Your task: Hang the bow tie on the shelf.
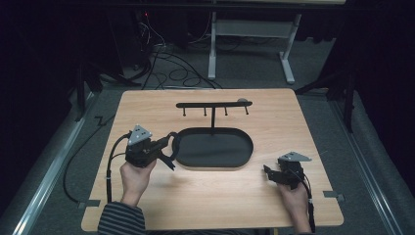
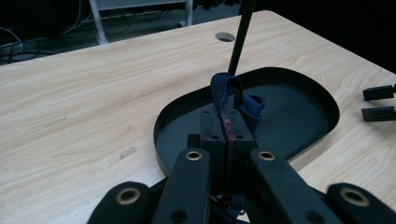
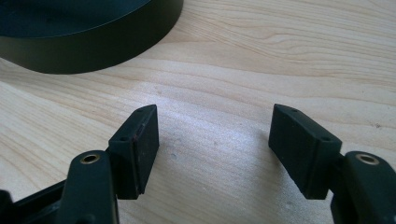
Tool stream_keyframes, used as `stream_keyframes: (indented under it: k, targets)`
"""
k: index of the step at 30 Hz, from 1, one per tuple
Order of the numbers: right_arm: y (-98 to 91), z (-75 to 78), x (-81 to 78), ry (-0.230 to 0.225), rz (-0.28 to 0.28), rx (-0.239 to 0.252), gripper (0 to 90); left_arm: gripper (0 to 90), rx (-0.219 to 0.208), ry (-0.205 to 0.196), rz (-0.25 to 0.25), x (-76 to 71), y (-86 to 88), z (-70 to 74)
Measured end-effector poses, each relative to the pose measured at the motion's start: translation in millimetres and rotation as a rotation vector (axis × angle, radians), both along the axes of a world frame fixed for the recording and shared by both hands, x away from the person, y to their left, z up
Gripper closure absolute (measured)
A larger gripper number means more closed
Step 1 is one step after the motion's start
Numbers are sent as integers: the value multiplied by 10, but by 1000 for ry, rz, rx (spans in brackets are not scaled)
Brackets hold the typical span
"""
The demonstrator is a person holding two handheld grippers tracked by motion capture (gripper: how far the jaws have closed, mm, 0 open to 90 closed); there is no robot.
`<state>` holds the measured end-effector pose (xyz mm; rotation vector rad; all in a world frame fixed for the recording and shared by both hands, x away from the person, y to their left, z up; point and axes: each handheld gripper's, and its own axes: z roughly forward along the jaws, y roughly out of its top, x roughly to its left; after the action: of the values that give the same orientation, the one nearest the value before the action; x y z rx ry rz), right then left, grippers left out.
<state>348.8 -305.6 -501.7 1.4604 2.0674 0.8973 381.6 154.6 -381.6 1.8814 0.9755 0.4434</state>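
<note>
My left gripper is shut on a dark blue fabric strap, held just above the left end of a black oval tray. The strap's folded loop pokes out past the pads, and a reddish streak shows where they pinch it. In the high view the strap hangs as a dark loop off the jaws. A thin post rises from the tray behind the strap and carries a black bar with several hooks. My right gripper rests on the table at the front right, open, with bare wood between its pads.
The wooden table has a small round hole near its far edge. The tray's wall lies just ahead of the right gripper. Cables and a white frame lie on the floor beyond the table.
</note>
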Motion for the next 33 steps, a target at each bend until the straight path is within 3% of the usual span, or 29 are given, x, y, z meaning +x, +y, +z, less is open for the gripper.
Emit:
stream_keyframes:
  k: [14, 33]
  targets:
    - [-2, 0, 1, 0, 4, 6, 349, 889, -10, -4, -50, 189, -210, 164]
    - [-6, 0, 1, 1, 3, 9, 349, 889, -25, -21, -56, 395, -300, 335]
